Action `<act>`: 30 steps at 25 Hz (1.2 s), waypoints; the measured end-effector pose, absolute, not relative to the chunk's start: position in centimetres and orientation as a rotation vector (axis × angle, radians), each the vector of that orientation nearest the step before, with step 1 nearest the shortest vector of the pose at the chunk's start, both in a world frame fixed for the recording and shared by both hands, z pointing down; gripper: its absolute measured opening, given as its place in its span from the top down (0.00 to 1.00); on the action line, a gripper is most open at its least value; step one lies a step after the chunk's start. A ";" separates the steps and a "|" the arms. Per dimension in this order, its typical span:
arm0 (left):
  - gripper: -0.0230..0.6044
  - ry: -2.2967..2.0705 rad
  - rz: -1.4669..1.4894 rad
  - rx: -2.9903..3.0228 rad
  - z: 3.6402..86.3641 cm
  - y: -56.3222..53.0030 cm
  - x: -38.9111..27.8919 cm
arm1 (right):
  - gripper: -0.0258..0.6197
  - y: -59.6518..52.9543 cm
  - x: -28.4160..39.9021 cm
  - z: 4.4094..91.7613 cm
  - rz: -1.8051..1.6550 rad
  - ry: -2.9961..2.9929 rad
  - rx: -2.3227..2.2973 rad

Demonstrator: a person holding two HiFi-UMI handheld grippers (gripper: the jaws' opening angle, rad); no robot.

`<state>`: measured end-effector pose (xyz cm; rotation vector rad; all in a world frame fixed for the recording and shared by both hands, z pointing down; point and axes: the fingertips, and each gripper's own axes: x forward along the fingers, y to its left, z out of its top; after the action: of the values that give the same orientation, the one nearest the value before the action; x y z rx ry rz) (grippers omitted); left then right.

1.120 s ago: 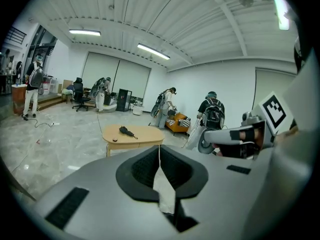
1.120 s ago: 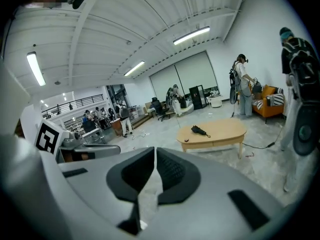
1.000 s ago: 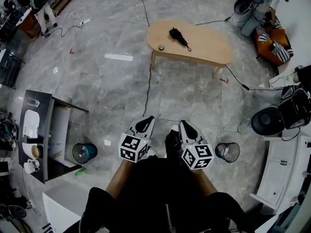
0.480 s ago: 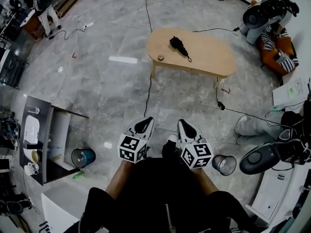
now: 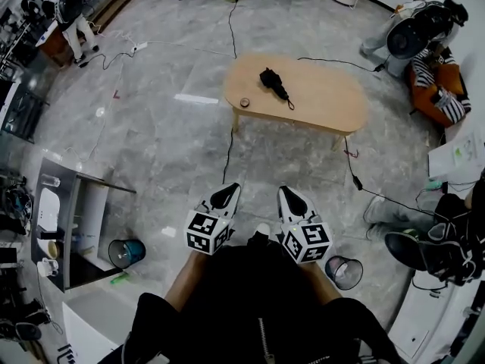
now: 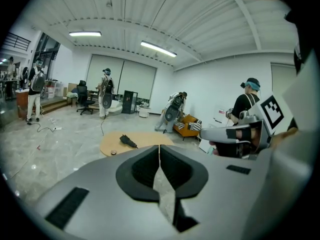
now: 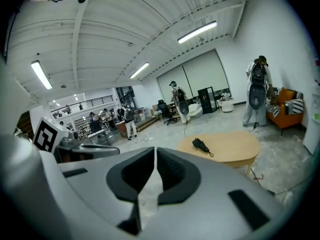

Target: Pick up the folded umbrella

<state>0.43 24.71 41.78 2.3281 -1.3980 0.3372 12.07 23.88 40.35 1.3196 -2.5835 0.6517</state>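
At your left, a dark round bin with a blue lining (image 5: 125, 252) stands on the grey marbled floor (image 5: 167, 150). Your left gripper (image 5: 226, 194) is clenched on nothing, its jaws pressed together. Ahead, well apart from both tools, the black folded umbrella (image 5: 273, 83) lies on the oval light-wood table (image 5: 330, 101), near a small round object (image 5: 244, 102). Your right gripper (image 5: 287, 196), just beside the left, is likewise clenched and empty.
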 end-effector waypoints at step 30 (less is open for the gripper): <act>0.93 -1.359 0.354 2.310 42.8 17.0 4.1 | 0.94 17.4 16.9 42.5 0.712 -2.532 1.381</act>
<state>4.14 16.98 42.79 2.3095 -1.3586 0.3539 16.89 17.44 42.52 1.3813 -2.5325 0.7125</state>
